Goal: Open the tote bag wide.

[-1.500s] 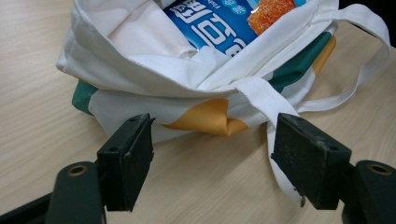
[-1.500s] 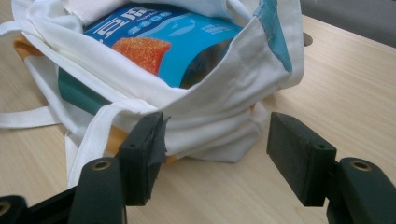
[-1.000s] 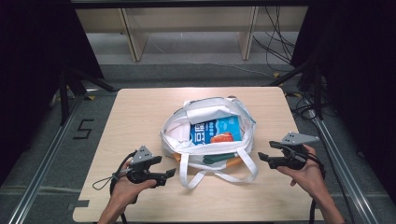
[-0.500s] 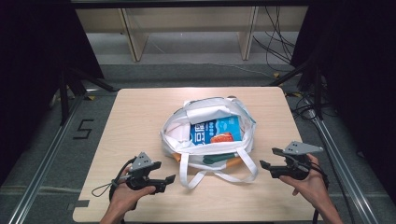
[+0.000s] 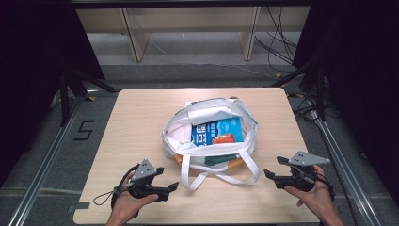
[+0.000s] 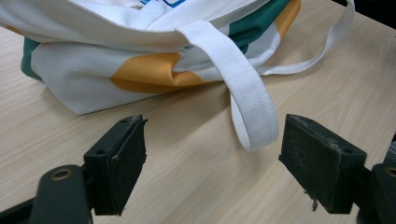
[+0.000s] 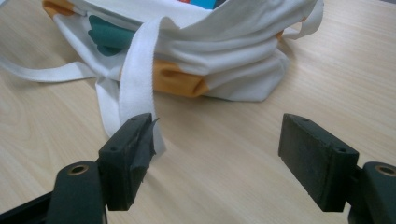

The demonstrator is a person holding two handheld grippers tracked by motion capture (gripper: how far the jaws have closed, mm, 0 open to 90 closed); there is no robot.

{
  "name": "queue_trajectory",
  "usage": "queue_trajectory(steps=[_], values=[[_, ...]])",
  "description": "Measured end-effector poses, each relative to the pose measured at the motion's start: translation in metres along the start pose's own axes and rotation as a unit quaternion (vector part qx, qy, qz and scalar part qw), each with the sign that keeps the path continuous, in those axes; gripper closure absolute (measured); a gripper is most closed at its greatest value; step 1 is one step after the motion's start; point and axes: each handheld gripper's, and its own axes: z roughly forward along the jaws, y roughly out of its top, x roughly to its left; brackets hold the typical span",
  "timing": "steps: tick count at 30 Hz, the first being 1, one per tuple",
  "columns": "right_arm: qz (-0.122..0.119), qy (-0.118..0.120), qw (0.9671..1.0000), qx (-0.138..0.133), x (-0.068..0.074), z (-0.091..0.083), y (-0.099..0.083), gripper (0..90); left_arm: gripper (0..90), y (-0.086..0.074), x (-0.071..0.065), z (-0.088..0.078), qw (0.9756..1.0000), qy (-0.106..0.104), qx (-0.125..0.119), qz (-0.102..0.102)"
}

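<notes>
On table (image 5: pixel 141 122): 1 bag (image 5: pixel 209 134) (2 straps), 2 claws open.

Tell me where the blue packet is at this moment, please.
In the high view, the blue packet lies inside the open white bag at the middle of the table, beyond both grippers.
</notes>
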Motion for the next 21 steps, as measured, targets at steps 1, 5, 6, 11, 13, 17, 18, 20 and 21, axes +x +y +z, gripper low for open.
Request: queue_trajectory(steps=[1,5,6,11,13,17,18,20,21], values=[[-0.007,-0.001,1.0,-0.004,0.0,0.0,-0.001,27.7,21.4,-0.001,0.0,-0.001,1.0,0.003,-0.001,0.002],[-0.004,0.006,1.0,-0.001,0.004,-0.001,-0.006,27.7,21.4,-0.007,-0.003,-0.002,1.0,0.001,-0.003,-0.005],[0.002,0.006,1.0,0.002,0.006,-0.001,-0.007,27.7,21.4,-0.008,-0.003,-0.002,1.0,0.002,0.001,-0.004],[-0.016,0.005,0.9999,-0.002,0.006,-0.001,-0.013,27.7,21.3,-0.015,-0.006,-0.003,1.0,0.005,-0.001,-0.005],[-0.009,0.009,0.9999,-0.001,0.009,-0.001,-0.016,27.0,21.3,-0.016,-0.007,-0.004,1.0,0.006,-0.004,0.006],[-0.019,0.005,0.9998,0.0,0.012,-0.004,-0.022,26.8,20.9,-0.021,-0.01,-0.005,0.9999,0.01,-0.005,0.001],[-0.017,0.006,0.9998,-0.001,0.013,-0.004,-0.024,26.7,20.9,-0.022,-0.011,-0.005,0.9999,0.009,-0.008,-0.003],[-0.014,0.015,0.9998,0.003,0.015,-0.005,-0.027,26.7,20.9,-0.024,-0.011,-0.006,0.9999,0.008,-0.01,-0.002],[-0.019,0.014,0.9997,0.002,0.015,-0.005,-0.028,26.7,20.7,-0.024,-0.01,-0.006,0.9999,0.009,-0.011,0.006]])
